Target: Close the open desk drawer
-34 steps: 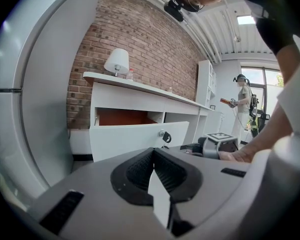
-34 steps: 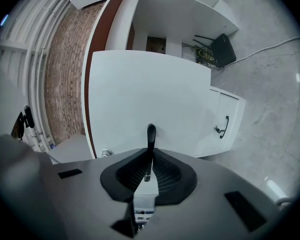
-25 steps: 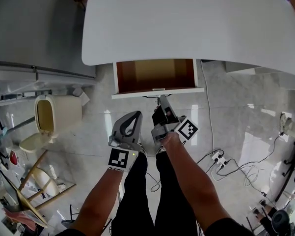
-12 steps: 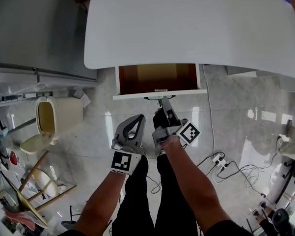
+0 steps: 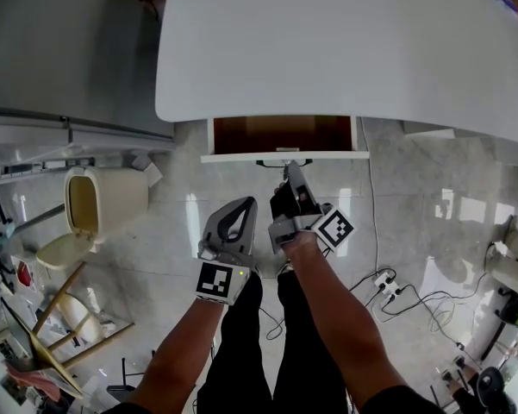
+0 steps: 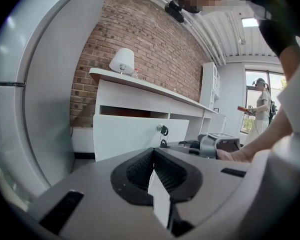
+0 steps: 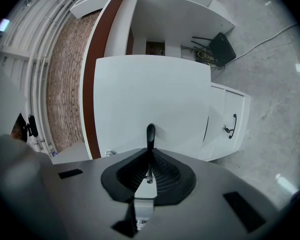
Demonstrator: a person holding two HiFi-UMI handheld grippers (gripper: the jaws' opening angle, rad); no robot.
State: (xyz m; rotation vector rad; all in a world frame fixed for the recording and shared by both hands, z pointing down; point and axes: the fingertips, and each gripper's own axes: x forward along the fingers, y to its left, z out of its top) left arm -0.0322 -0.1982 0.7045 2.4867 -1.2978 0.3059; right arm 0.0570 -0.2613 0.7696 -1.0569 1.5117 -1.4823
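Observation:
The white desk (image 5: 345, 41) fills the top of the head view. Its drawer (image 5: 280, 134) stands partly open, with a narrow strip of brown inside showing behind the white front panel (image 5: 284, 155). My right gripper (image 5: 290, 171) reaches to the middle of that panel. In the right gripper view my right gripper (image 7: 150, 156) is shut on the black drawer handle (image 7: 150, 133), against the white front (image 7: 150, 94). My left gripper (image 5: 244, 205) hangs back to the left, shut and empty. From the left gripper view (image 6: 154, 156) the drawer (image 6: 135, 134) shows a key (image 6: 162, 130).
A cream lidded bin (image 5: 99, 198) stands on the floor at left, with wooden frames (image 5: 65, 322) nearer me. A power strip and cables (image 5: 383, 279) lie at right. A low white cabinet (image 7: 229, 124) sits under the desk beside the drawer. The person's legs are below the grippers.
The drawer has slid further in under the desk, so less of its brown inside shows. My right gripper moved forward with the handle. The left gripper hardly moved.

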